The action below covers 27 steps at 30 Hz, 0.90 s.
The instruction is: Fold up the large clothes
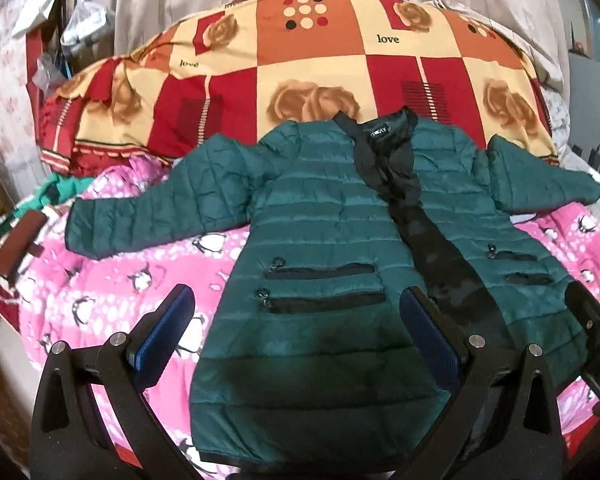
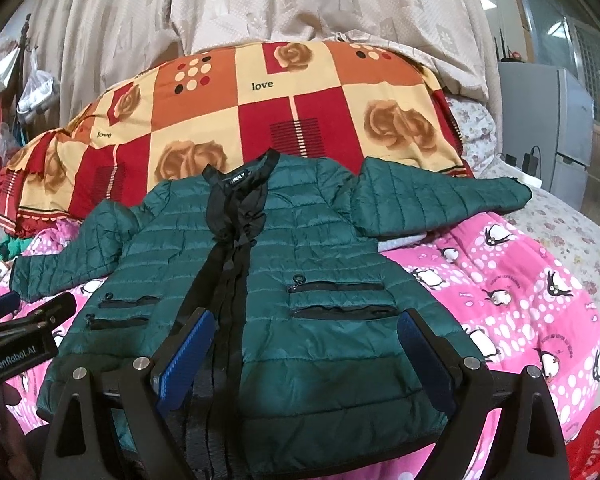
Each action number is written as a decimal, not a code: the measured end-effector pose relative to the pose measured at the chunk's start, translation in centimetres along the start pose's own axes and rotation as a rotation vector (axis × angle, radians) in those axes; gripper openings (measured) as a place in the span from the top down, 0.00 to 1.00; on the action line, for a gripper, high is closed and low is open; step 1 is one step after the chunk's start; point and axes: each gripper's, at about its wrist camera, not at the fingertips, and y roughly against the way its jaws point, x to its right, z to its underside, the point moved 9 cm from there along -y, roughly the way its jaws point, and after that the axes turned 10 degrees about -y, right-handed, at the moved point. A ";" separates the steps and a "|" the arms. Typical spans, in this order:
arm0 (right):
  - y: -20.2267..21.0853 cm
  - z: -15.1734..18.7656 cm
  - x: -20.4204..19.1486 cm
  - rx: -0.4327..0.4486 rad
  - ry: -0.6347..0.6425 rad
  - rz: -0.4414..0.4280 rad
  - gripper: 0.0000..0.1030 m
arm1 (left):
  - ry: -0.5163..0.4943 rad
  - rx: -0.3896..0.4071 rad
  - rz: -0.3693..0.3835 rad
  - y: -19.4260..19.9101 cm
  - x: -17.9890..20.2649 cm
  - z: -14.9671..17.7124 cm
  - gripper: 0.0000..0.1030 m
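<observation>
A dark green quilted jacket lies flat and face up on the pink penguin blanket, both sleeves spread out and a black placket running down its middle. My left gripper hovers open above the jacket's lower left panel, near the zip pockets. My right gripper hovers open above the lower right panel, its blue pads wide apart. Nothing is between the fingers of either. In the right wrist view the left gripper's body shows at the left edge.
A big pillow in red, orange and cream checks lies behind the jacket's collar. Beige curtains hang at the back. A grey cabinet stands at the right. Clutter and bags sit at the far left.
</observation>
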 end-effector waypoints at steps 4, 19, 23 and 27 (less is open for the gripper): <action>0.0 0.1 0.0 -0.002 0.000 0.002 0.11 | -0.001 0.003 -0.005 0.1 0.0 0.0 0.00; -0.1 0.1 -0.1 -0.001 0.003 0.002 0.11 | 0.047 0.000 0.023 0.0 -0.5 0.2 0.00; -0.1 0.0 -0.1 -0.003 0.005 -0.002 0.11 | 0.061 -0.004 0.031 -0.1 -0.7 0.3 0.00; -0.1 0.0 -0.2 0.001 0.009 0.002 0.11 | 0.074 -0.002 0.036 -0.1 -0.9 0.3 0.00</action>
